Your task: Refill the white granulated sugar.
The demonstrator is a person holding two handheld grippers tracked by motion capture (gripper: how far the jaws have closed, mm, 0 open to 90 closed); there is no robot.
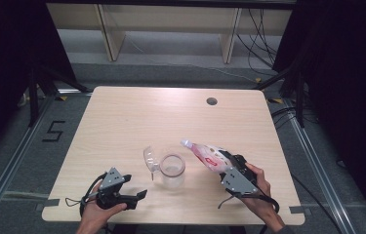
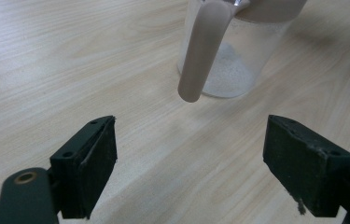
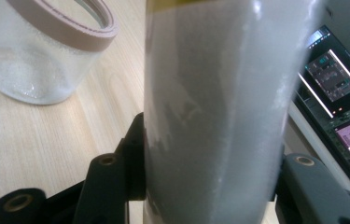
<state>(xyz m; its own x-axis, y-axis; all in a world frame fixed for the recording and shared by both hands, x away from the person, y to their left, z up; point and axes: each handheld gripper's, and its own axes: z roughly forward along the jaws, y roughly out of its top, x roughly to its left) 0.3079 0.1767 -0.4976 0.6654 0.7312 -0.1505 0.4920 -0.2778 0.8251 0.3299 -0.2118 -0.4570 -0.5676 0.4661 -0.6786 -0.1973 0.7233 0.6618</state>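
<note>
We hold the right gripper (image 1: 222, 163) tipped up off the table (image 1: 122, 122), and it squeezes a soft white and red pouch (image 1: 205, 153). The pouch leans over, its top pointing at the clear jar (image 1: 172, 170) in the middle. Our left gripper (image 1: 139, 195) rests low near the jar, jaws wide apart, holding nothing.
</note>
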